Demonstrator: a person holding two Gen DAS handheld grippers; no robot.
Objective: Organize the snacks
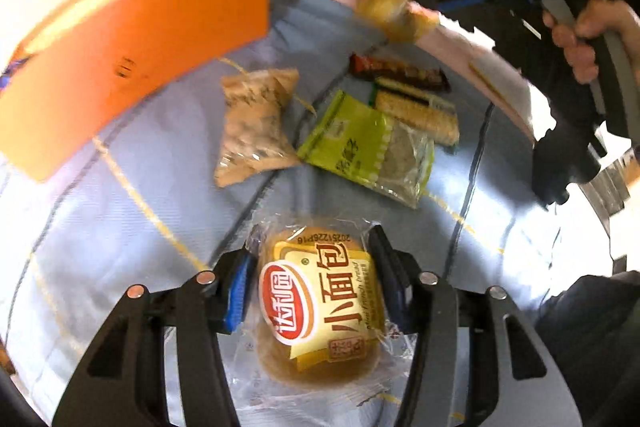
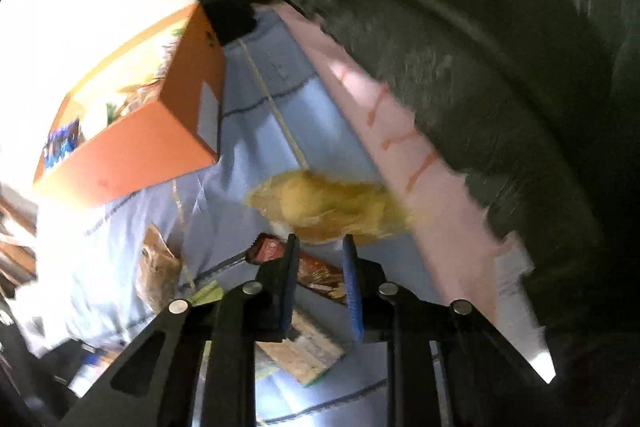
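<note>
My left gripper (image 1: 312, 259) is shut on a wrapped small bread (image 1: 320, 307) with a yellow and red label, held over the blue cloth (image 1: 120, 227). An orange box (image 1: 132, 43) stands at the upper left; it also shows in the right wrist view (image 2: 132, 147), open-topped with snacks inside. My right gripper (image 2: 320, 247) has a narrow gap between its fingers, and a blurred yellow wrapped snack (image 2: 332, 207) sits just beyond the tips; whether it is held I cannot tell. That snack shows in the left wrist view (image 1: 396, 11) too.
On the cloth lie a brown triangular packet (image 1: 256, 123), a green packet (image 1: 368, 147), a cracker pack (image 1: 420, 107) and a dark bar (image 1: 396, 71). A pink table edge (image 2: 420, 155) runs along the far side. A hand (image 1: 588, 35) holds the right gripper.
</note>
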